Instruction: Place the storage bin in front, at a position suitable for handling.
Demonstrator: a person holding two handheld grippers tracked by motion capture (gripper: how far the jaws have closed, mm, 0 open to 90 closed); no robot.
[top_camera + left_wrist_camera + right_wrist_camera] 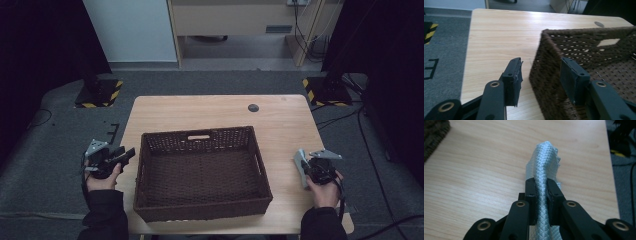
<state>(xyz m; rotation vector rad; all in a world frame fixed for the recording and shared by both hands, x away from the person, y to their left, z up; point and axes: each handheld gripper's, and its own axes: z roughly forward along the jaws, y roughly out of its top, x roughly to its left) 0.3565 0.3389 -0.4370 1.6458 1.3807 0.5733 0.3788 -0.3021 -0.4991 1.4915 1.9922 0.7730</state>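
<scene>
My right gripper (pixel 541 202): clamped on a grey woven cloth (pixel 544 167), which is pinched in a fold between my jaws and rises past them, its long axis in line with the jaws.
Cloth against the basket: in the high view the cloth (pixel 301 166) sits just right of the wicker basket (pixel 202 172), apart from its right wall, over bare table.
Direction of the coming move: I judge the cloth is bound for the basket, so it must travel left from my right gripper (pixel 312 170), up and over the right rim.
Nearer hand: the right one, since it already holds the cloth; no hand-over looks needed.
My left gripper (pixel 540 77): jaws spread wide with nothing between them, astride the basket's (pixel 544 82) near-left corner wall, not touching it as far as I can tell.
Left gripper against the basket: in the high view my left gripper (pixel 120 156) is just beside the left wall, near enough to steady it.
Room inside the basket: the woven floor is bare, so the cloth can drop anywhere.
Edges: the basket's walls stand up, so the cloth's hanging end may catch the rim unless lifted clear.
Beyond the basket: open wooden table (pixel 215 112) up to a small dark round grommet (pixel 253 107) near the far edge.
</scene>
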